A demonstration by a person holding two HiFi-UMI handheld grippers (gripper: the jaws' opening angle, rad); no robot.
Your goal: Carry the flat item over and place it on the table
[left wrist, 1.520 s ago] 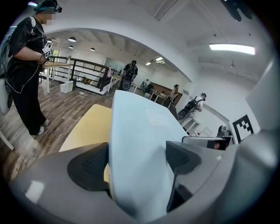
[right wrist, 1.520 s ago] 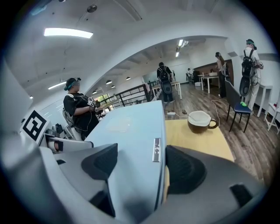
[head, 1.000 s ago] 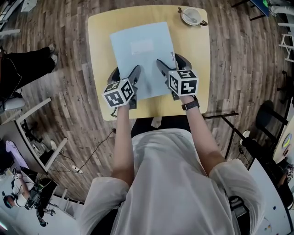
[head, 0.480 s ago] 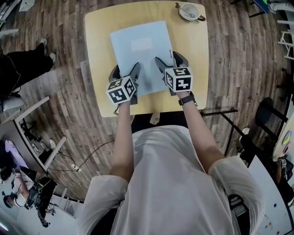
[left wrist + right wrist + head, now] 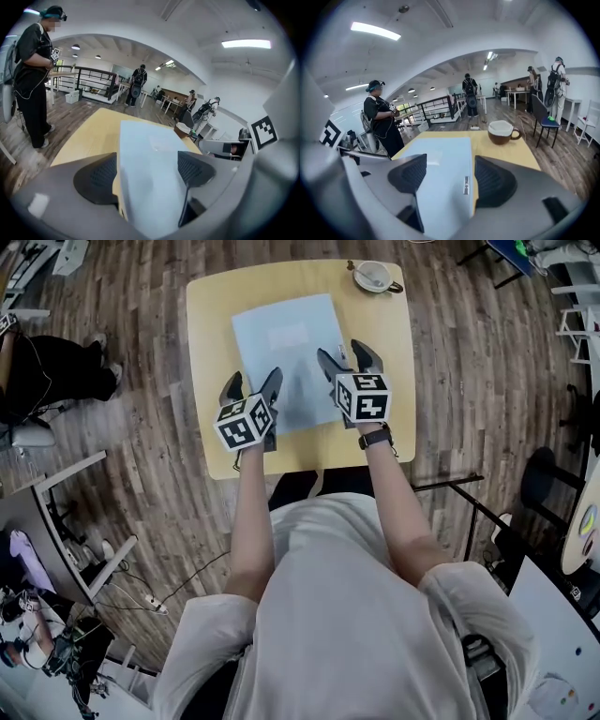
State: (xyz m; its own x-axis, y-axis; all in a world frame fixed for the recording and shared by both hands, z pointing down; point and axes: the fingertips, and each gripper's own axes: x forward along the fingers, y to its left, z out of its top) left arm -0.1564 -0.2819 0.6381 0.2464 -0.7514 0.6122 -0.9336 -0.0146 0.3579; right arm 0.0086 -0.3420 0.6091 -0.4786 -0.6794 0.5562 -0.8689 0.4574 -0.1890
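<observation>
A light blue flat folder lies flat on the yellow table. My left gripper is at the folder's near left corner, open; in the left gripper view the folder runs between the two fingers with bare table showing at its left. My right gripper is at the near right corner, also open. In the right gripper view it straddles the folder's right edge and a small silver label.
A brown cup with a spoon stands at the table's far right corner, and shows as the cup ahead of the right gripper. A person in black stands left of the table. Wooden floor surrounds it; chairs and desks stand at the right.
The folder has stayed in place on the table. Both grippers sit slightly farther forward over its near edge, with their jaws as wide apart as before.
</observation>
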